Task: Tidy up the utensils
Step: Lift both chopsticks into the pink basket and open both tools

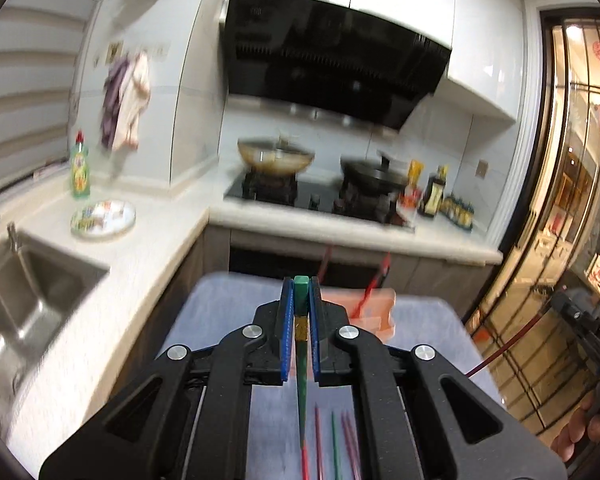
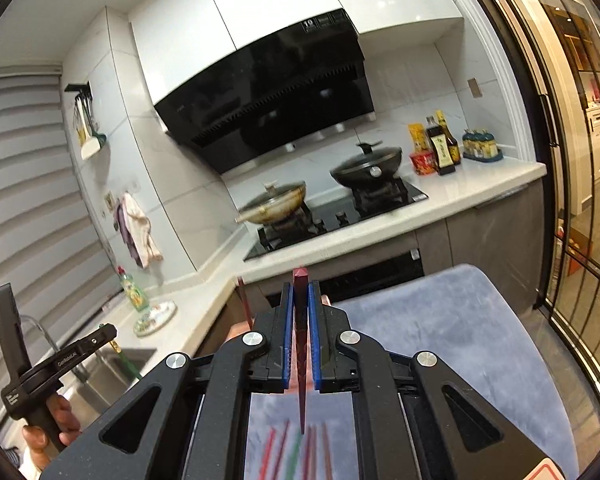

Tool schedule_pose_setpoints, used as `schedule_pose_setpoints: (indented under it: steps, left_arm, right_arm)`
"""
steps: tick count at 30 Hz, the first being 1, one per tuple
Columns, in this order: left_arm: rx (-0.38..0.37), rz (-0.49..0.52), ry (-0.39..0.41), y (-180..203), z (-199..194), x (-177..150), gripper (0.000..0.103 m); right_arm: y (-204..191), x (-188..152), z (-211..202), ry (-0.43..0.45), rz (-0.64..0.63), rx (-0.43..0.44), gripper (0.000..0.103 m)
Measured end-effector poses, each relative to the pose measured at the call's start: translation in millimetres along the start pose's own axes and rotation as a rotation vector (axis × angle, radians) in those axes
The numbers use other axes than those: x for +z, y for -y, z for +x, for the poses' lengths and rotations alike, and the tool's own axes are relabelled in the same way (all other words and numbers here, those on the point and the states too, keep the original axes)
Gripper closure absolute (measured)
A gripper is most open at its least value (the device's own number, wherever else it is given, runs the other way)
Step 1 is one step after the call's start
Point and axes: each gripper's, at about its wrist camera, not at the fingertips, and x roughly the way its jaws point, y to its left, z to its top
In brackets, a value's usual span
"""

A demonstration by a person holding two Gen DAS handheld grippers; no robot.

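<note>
My left gripper (image 1: 301,286) is shut on a green chopstick (image 1: 301,344), held upright above a blue-grey mat (image 1: 220,312). Several red and green chopsticks (image 1: 334,444) lie on the mat below it. An orange holder (image 1: 374,308) with red chopsticks standing in it sits just beyond the left gripper. My right gripper (image 2: 301,284) is shut on a dark red chopstick (image 2: 301,344) over the same mat (image 2: 440,340). Loose chopsticks (image 2: 296,452) lie blurred beneath it. The left gripper also shows at the left of the right wrist view (image 2: 114,332), the green chopstick hanging from it.
A steel sink (image 1: 32,300) is on the left, with a patterned plate (image 1: 103,218) and a green bottle (image 1: 79,168) on the counter. A stove with two woks (image 2: 324,184) is ahead. Sauce bottles (image 2: 440,148) stand at the right. A glass door (image 2: 580,200) is on the far right.
</note>
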Motion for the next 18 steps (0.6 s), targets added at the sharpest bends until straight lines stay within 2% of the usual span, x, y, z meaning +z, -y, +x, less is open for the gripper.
schedule_pose_setpoints:
  steps: [8,12,18]
  left_arm:
    - [0.027,-0.021,0.138,9,38,66,0.096]
    - [0.041,-0.040,0.128,8,73,75,0.096]
    - [0.036,-0.048,0.074,4,106,60,0.096]
  right_arm:
    - [-19,53,65,0.072,0.038,0.034,0.096]
    - [-24,57,100,0.058,0.046,0.032,0.096]
    - [-27,32,142,-0.020,-0.012,-0.001,0.096]
